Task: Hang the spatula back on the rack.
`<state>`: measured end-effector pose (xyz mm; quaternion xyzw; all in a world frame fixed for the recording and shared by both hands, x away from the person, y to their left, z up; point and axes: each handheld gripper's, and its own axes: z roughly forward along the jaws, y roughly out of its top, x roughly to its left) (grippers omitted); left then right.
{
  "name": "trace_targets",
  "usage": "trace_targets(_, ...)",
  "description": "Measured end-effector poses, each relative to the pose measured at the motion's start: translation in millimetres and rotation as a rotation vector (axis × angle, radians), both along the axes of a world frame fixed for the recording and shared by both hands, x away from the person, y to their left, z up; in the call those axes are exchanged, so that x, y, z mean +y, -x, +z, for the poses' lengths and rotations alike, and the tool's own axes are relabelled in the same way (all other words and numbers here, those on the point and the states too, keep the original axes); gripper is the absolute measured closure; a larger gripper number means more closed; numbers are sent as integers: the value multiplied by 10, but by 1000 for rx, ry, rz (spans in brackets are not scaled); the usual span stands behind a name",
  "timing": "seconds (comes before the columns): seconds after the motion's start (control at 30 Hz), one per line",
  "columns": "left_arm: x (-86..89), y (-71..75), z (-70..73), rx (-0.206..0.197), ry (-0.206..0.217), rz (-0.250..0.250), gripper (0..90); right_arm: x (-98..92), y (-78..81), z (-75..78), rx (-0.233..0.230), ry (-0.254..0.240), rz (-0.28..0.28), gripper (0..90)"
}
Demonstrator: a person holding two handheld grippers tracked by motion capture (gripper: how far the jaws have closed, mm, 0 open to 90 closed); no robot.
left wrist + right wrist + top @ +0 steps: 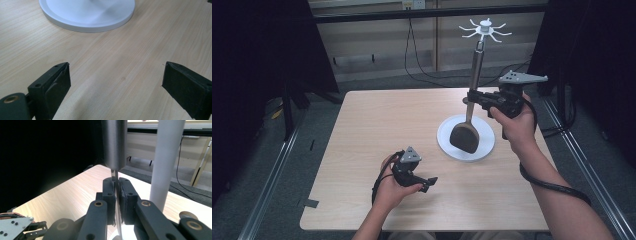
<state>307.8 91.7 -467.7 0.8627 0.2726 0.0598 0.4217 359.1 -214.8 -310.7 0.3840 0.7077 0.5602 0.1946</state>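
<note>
1. Spatula (468,131): a dark-headed one with a steel handle, held upright, its head hanging just above the white round base (484,145) of the hanging rack and its handle top close under the rack's hooks (485,29).
2. The right gripper (473,98) is clamped on the thin flat neck of the spatula; in the right gripper view the two pads (125,195) press on the metal strip from either side, with the thick handle rising above them and the rack's white pole (166,162) just to one side.
3. The left gripper (430,183) rests low on the table (377,125), well apart from the rack, its jaws spread wide with nothing between them.
4. Step in hand, as I judge it: hanging the spatula on a hook, or lifting it off; the handle end at the hooks is too small to tell whether it is engaged.
5. Next move calls for a steady, vertical hold while the handle end meets a hook, without knocking the pole.
</note>
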Motion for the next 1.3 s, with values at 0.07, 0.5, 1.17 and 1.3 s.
trace_targets(0.07,-13,-8,5,-2,-6,-4,80,-7,-1,5,-7,3,-8,827)
trace_targets(0.5,-7,-18,-17,6,9,6,80,-20,30,3,-23,17,-42,746)
trace_targets(1.17,41,-3,12,4,-10,19,80,-120,165,-140,-4,39,-86,443)
trace_targets(1.3,23,-3,15,3,-11,18,80,-174,220,-199,10,39,-93,389)
